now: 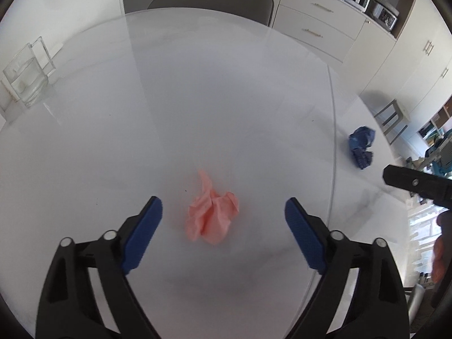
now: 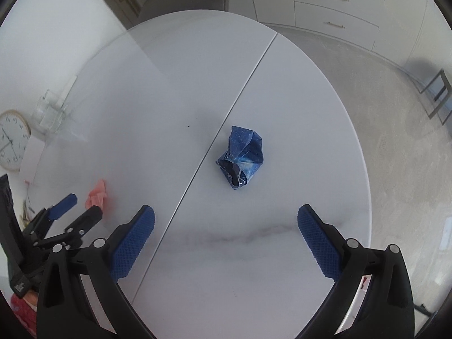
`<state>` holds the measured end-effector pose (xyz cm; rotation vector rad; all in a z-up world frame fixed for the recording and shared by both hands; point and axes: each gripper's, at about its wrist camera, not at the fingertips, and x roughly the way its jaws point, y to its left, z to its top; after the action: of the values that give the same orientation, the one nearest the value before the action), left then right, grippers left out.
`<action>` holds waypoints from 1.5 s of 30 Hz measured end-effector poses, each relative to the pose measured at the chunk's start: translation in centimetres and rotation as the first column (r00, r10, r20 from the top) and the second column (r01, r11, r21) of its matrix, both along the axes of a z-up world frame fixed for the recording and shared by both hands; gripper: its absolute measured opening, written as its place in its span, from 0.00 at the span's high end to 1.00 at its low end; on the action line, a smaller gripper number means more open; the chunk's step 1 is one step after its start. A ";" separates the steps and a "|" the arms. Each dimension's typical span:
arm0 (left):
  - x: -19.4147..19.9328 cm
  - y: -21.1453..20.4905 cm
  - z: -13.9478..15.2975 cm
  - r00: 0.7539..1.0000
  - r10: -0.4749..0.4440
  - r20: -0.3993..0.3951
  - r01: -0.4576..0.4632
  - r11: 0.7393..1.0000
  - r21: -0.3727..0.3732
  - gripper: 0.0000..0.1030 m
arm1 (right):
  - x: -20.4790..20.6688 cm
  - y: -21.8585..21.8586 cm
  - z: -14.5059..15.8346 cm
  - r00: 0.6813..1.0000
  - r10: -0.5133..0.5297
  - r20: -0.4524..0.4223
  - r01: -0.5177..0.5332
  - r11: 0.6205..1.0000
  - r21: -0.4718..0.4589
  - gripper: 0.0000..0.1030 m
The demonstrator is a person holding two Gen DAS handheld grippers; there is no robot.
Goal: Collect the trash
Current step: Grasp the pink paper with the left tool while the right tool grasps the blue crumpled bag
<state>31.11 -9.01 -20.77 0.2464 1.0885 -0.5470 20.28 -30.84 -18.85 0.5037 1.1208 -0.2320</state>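
Left wrist view. Left gripper (image 1: 223, 212): black arms, blue textured pads, jaws standing wide apart with nothing pressed between them. Crumpled pink tissue (image 1: 212, 214): lies on the table in the gap between the pads, touching neither. White table (image 1: 197, 99): glossy, rounded edge, faint grey veining, a seam line running along its right part. Crumpled blue wrapper (image 1: 362, 147): on the table at 3 o'clock, well apart from the tissue. Clear glass containers (image 1: 26, 76): at 10 o'clock, near the table's edge. Grey chair back (image 1: 212, 0): at 12 o'clock, beyond the table. White drawers (image 1: 319, 28) and shelf with small appliances: at 1 o'clock. Tip of the right gripper (image 1: 409, 183): black, entering at 3 o'clock.

Right wrist view. Right gripper (image 2: 226, 220): same build, jaws spread wide, empty. Blue wrapper (image 2: 241, 158): on the table ahead of the pads, just right of the seam, untouched. Left gripper (image 2: 82, 206): at 8 o'clock, its pads straddling the pink tissue (image 2: 97, 193). Wall clock (image 2: 12, 139): at 9 o'clock. Pale carpet (image 2: 395, 141): right of the table, 3 o'clock. Drawers (image 2: 336, 8): 1 o'clock.
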 end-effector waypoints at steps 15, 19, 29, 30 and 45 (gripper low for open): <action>0.2 -0.6 -1.5 1.000 -0.019 0.011 0.018 0.999 0.039 0.73 | 0.8 0.3 -0.1 1.000 0.012 -0.014 -0.012 1.000 -0.029 0.02; -0.7 0.9 0.2 0.999 0.007 0.032 -0.008 1.000 0.025 0.73 | 1.1 0.7 -0.5 1.000 0.013 -0.020 -0.014 0.998 -0.055 0.02; -7.0 7.4 4.3 0.988 0.152 0.022 -0.151 0.987 -0.060 0.73 | 4.9 1.3 -2.5 0.998 -0.002 -0.067 -0.011 0.982 -0.190 0.09; -7.5 8.0 4.2 0.987 0.162 0.015 -0.161 0.985 -0.062 0.73 | 5.2 1.2 -2.7 0.997 -0.009 -0.075 -0.006 0.981 -0.192 0.10; -11.8 11.2 3.7 0.988 0.150 -0.046 -0.152 0.988 -0.037 0.72 | 4.3 2.6 -1.1 0.995 0.083 -0.060 -0.096 0.965 -0.243 0.61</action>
<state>19.27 2.20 -17.03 0.1155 1.1260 -0.4396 24.56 -28.22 -19.94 0.2276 1.1420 -0.3012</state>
